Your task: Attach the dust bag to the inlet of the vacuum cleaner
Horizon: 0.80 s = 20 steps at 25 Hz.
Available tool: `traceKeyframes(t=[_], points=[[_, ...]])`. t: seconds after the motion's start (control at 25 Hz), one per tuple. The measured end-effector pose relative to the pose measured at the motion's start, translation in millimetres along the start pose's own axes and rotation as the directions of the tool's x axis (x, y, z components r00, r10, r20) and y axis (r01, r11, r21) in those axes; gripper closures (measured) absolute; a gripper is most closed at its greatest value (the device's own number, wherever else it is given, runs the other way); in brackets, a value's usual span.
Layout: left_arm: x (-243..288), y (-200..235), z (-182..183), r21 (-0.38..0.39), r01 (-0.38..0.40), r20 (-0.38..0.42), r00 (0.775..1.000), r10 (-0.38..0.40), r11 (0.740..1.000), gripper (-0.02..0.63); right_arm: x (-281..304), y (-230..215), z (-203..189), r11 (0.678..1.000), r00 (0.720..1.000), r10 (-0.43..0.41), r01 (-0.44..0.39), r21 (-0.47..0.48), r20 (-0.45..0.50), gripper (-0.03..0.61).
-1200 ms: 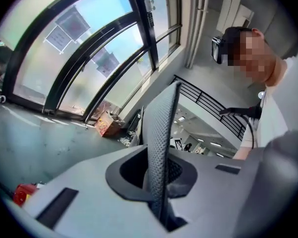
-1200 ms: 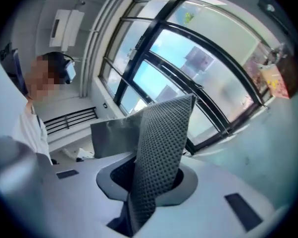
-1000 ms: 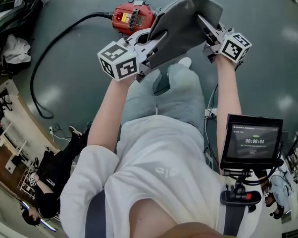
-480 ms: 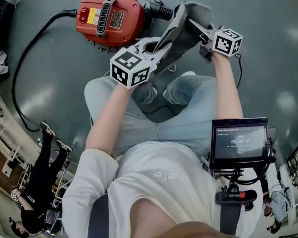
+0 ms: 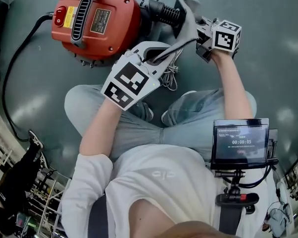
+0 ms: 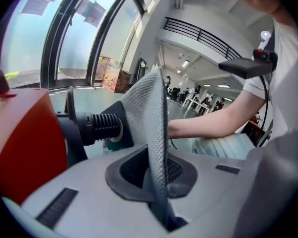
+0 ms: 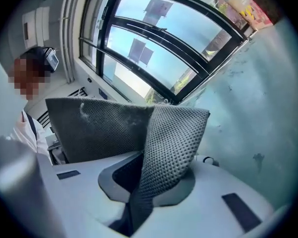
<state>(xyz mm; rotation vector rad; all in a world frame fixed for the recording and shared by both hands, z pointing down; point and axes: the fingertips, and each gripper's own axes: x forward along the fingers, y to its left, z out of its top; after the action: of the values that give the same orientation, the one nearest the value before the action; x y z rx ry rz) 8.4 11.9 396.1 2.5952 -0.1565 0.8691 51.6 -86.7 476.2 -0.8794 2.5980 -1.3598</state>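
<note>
Grey mesh dust bag [image 5: 187, 19] sits clenched at its edges by both your left gripper [image 5: 174, 47] and right gripper [image 5: 197, 25], just right of the black ribbed inlet [image 5: 165, 14] on the red vacuum cleaner [image 5: 97, 21].

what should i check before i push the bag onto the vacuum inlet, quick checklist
1. left gripper shut on the dust bag: ok
2. right gripper shut on the dust bag: ok
3. inlet of the vacuum cleaner bare and in view: ok
4. dust bag opening facing the inlet: cannot tell, the opening is hidden
5. dust bag seated on the inlet: not ok, it is only beside the tip
</note>
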Motion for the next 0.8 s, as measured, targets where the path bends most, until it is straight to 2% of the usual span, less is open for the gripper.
traceKeyframes(t=[0.12,0.2,0.36,0.48,0.52,0.64,0.8], points=[[-12,7,-3,-0.109,0.015,0.035,0.999,-0.012,0.994,0.598,2,6,-1,0.998,0.998,-0.022,0.019,-0.054,-0.051,0.525],[-20,11,-4,-0.127,0.009,0.036,0.999,-0.004,0.992,0.598,-1,9,-2,0.996,0.996,-0.038,0.032,-0.080,-0.075,0.525],[-29,17,-2,-0.069,-0.008,0.000,1.000,0.008,0.998,0.598,-8,11,-1,0.994,0.995,-0.026,0.016,-0.107,-0.095,0.525],[-24,12,-5,-0.008,0.032,-0.023,0.999,-0.032,0.999,0.598,-8,11,-4,0.992,0.995,0.002,-0.016,-0.127,-0.105,0.525],[-24,11,-6,-0.007,0.046,-0.020,0.999,-0.046,0.999,0.598,-6,12,-4,0.991,0.994,0.018,-0.033,-0.132,-0.109,0.543],[-25,10,-7,-0.041,0.061,-0.005,0.998,-0.061,0.997,0.598,-3,15,-2,0.992,0.991,0.044,-0.058,-0.109,-0.126,0.554],[-21,10,-17,-0.132,0.043,-0.006,0.999,-0.044,0.990,0.598,6,10,2,0.999,0.994,0.038,-0.039,-0.010,-0.100,0.554]])
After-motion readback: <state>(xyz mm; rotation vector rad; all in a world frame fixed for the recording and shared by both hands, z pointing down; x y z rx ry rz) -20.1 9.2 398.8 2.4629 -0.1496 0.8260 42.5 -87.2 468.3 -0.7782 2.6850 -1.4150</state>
